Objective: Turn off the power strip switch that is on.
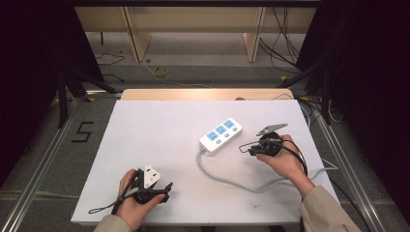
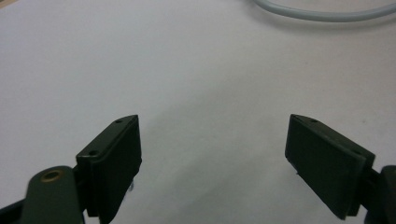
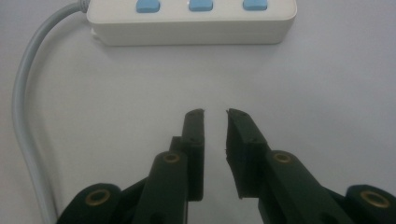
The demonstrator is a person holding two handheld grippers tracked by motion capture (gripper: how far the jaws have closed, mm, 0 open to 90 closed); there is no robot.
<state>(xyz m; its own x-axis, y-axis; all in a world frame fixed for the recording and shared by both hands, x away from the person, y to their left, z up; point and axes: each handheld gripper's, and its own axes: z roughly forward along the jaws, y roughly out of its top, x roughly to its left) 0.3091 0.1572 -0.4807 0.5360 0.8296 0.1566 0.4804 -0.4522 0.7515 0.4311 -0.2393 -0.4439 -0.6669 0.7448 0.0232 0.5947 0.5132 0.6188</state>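
Note:
A white power strip [image 1: 221, 136] with three blue switches lies slanted right of the table's middle; the right gripper view shows its long side [image 3: 191, 21]. Its grey cable [image 1: 232, 179] loops toward the front right and crosses the top of the left gripper view [image 2: 322, 14]. My right gripper [image 1: 245, 149] points at the strip from the right, a short way off. Its jaws [image 3: 215, 112] are almost together with a narrow gap and nothing between them. My left gripper [image 1: 168, 192] rests at the front left, jaws spread wide [image 2: 214, 121] over bare white table.
The white table top [image 1: 154, 130] has wide bare room at the left and back. A black "5" mark [image 1: 83, 131] is on the floor to the left. Behind the table are wooden shelving legs [image 1: 138, 43] and loose cables [image 1: 161, 71].

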